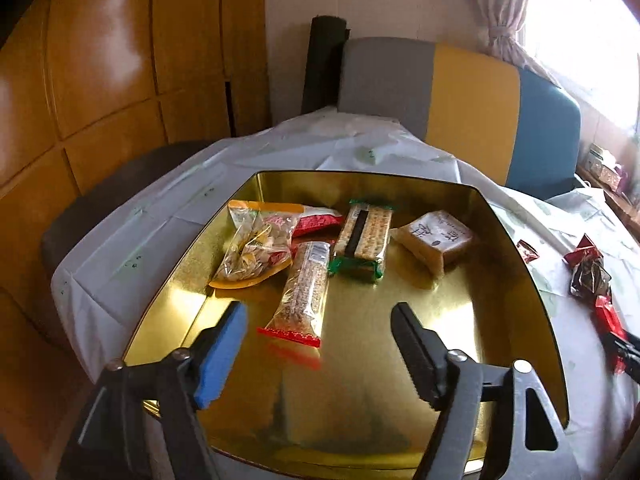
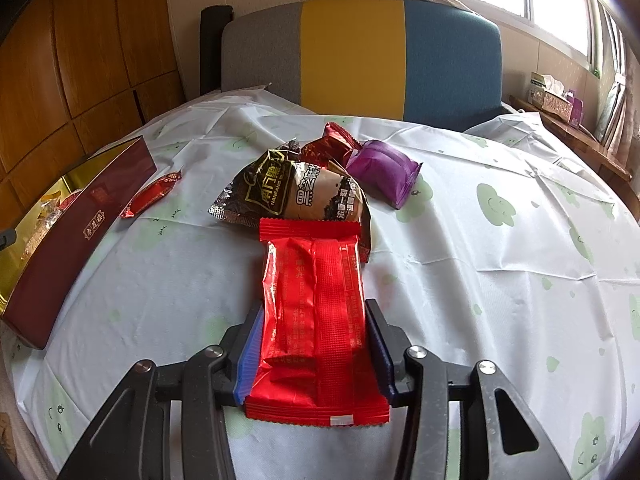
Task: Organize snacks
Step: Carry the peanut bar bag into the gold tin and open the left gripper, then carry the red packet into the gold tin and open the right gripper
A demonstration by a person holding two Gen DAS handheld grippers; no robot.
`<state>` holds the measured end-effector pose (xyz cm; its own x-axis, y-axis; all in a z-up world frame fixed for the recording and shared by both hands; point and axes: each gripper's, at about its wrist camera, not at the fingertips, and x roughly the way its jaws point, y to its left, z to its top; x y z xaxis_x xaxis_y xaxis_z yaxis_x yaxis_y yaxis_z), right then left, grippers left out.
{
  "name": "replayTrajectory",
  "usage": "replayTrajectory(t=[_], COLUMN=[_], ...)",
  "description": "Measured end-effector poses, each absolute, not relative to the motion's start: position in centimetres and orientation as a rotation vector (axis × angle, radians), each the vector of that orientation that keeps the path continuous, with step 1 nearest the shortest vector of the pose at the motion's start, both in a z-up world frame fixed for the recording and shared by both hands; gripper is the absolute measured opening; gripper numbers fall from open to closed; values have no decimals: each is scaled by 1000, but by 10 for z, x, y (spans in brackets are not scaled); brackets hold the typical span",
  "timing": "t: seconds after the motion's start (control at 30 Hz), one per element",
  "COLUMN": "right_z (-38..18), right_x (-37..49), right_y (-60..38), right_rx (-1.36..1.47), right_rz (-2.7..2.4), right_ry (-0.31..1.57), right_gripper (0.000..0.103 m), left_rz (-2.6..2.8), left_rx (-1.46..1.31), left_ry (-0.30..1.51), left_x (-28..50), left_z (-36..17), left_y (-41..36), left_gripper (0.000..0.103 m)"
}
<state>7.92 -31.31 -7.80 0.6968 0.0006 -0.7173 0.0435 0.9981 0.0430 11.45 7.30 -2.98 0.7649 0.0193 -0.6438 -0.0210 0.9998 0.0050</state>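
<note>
Left wrist view first: the left gripper (image 1: 320, 344) hangs over the gold tin (image 1: 516, 248) with its jaws spread apart and nothing pinched between them. One finger has a blue foam pad (image 1: 222, 354), the other looks bare black and ridged. Just past the fingertips a clear-wrapped grain bar (image 1: 302, 292) with a red crimped end lies on the shiny tin floor, free of both fingers. Further in sit a crinkly see-through bag (image 1: 254, 248) with an orange edge, a dark red pack (image 1: 316, 220) half buried behind it, a cracker pack (image 1: 362, 238) with green ends, and a squarish pale cake (image 1: 434, 240) in film. Off to the right, on the white tablecloth (image 1: 160, 216), a few loose red and dark foil wrappers (image 1: 588, 264) lie outside the tin.

Right wrist view: the right gripper (image 2: 314, 344) is clamped on a long red snack pack (image 2: 316, 308) (glossy film, zigzag ends), pads pressing on both sides. Its far end overlaps a brown-black crumpled packet (image 2: 300, 190). Behind that are a dark red wrapper (image 2: 332, 142) and a puffy purple pack (image 2: 386, 174), touching each other. A small red foil piece (image 2: 152, 194) lies just beside the tin's maroon outer wall (image 2: 80, 240) on the left. Behind the table stands a grey, yellow and blue chair back (image 2: 360, 56).
</note>
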Motion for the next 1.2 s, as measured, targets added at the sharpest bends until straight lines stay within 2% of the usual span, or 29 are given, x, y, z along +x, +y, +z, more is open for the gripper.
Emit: replayTrajectory(t=[0.23,0.43,0.83,1.2], right_z=[-70,-58,17,4], right_x=[72,65,89,132], right_y=[-300,-280,-151,-67], right_rx=[18,97,84,-22], right_rz=[6,58,300,315], right_ry=[781,791,709,830], right_gripper=[46,46,46,46], left_rz=[6,11,50,91], left_rx=[19,-16,-62,-106], left_ry=[672,681,664,663], left_x=[104,101,101,104], left_z=[-33,-38,-38,-35], left_y=[71,75,85,98], left_gripper=[82,86,92,92])
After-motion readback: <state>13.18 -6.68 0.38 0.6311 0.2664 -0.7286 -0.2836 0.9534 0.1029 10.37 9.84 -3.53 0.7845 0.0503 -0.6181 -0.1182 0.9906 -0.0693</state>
